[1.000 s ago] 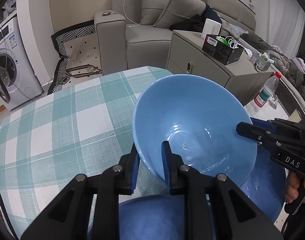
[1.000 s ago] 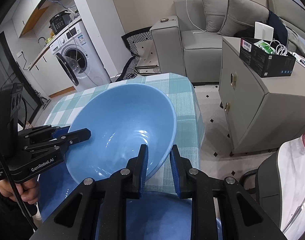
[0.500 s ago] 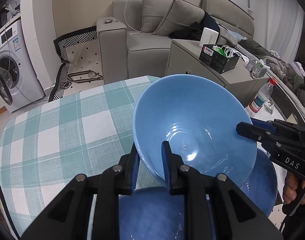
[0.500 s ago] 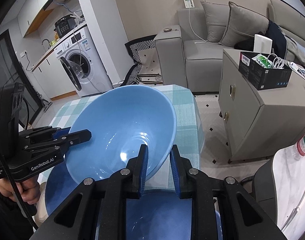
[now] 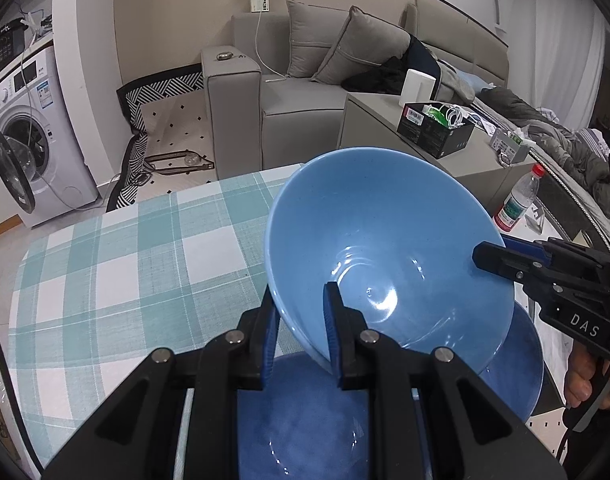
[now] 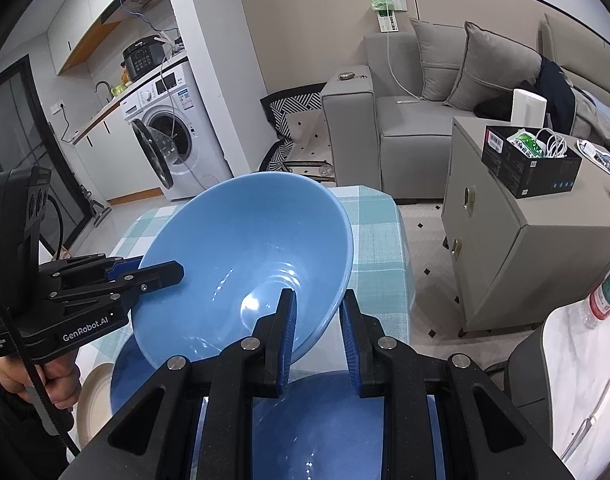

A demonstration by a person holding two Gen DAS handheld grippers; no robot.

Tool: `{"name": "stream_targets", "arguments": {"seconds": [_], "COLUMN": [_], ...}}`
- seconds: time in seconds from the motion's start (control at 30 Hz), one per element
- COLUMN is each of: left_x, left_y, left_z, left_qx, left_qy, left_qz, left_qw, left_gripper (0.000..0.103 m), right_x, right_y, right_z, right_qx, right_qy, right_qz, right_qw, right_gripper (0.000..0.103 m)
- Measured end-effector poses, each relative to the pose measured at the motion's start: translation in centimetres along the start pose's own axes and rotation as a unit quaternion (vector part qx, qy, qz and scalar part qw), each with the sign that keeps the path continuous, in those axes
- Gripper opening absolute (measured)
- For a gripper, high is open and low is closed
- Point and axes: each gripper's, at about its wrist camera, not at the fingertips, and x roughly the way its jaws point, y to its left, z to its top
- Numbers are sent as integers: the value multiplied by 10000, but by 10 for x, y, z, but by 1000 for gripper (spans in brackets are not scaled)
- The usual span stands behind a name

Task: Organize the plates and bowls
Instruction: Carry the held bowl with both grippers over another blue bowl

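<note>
Light blue bowl [image 5: 389,256] held tilted above the checked surface [image 5: 117,264] and darker blue dishes [image 5: 305,420]. Left gripper [image 5: 299,336] and right gripper [image 6: 317,332], both angled downward, have their fingers clamped on opposite rim sections. A hand [image 6: 45,380] grips the left handle.

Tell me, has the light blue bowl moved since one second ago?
Yes. The light blue bowl has been lifted: in the left wrist view, the dark blue bowl and tablecloth beneath look farther away.
</note>
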Motion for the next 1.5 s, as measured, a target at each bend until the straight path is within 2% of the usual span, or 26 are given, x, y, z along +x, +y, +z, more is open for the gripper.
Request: {"name": "stream_targets", "arguments": {"seconds": [0.93,1.5], "left_x": [-56,-74], "left_y": [5,18], "left_z": [-22,-54], "left_qx": [-101,-267], "left_qy": [-359,-467], "left_qz": [54,150], "left_qw": [9993,9984], "left_gripper": [20,20], "right_x": [-44,-42], "right_y": [40,64], "right_z": [-10,-32], "right_qx": [-267,-426], "right_qy": [-281,-261], "right_qz": [42,132], "right_qw": [9992,9987], "right_gripper": [23,23]}}
